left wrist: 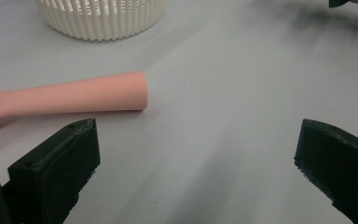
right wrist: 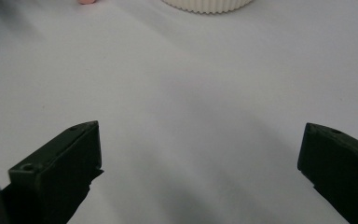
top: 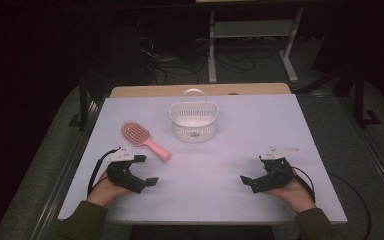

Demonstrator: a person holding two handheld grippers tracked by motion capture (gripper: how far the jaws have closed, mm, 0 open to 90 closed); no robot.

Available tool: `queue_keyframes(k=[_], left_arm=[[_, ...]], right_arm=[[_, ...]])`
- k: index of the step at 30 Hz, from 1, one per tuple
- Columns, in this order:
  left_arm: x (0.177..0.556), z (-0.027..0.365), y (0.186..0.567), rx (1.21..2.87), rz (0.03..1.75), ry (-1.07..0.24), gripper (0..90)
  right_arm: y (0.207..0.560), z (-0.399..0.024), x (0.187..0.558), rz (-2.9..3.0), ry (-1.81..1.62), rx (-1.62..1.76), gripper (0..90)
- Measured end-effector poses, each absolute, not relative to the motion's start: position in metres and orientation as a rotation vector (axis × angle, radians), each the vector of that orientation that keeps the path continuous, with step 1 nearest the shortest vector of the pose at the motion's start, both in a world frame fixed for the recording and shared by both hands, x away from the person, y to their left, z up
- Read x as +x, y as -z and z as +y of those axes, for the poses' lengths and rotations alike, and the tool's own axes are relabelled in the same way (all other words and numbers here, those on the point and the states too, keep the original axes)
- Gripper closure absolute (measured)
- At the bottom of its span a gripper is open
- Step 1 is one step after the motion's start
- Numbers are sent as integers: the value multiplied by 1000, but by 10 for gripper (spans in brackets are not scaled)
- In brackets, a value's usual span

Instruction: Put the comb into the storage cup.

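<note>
I have the left gripper (top: pixel 146 170) resting low on the table (top: pixel 220 165) with its jaws spread wide and nothing between them; the pink hairbrush (top: pixel 142 138) lies just ahead of it, handle end nearest. My right gripper (top: pixel 252 172) is equally wide open and empty, the white basket (top: pixel 193 121) well ahead.

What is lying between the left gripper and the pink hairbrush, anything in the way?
Nothing visible is. The left gripper rests with its jaws wide open, and the hairbrush lies just beyond them on bare table, handle end nearest. The white basket stands farther back, off to the side.
</note>
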State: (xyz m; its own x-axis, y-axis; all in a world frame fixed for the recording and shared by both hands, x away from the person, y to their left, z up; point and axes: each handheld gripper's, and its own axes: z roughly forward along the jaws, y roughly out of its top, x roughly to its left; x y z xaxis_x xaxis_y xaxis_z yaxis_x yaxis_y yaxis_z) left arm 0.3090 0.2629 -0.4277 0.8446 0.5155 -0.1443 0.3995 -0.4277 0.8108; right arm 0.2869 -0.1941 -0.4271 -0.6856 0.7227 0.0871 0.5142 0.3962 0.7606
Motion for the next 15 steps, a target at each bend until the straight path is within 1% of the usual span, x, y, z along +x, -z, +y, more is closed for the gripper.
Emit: queue_keyframes(k=[15], left_arm=[[315,266,422,2052,683,-159,1]], right_arm=[[424,-190,288,2403,-1201,1082,0]])
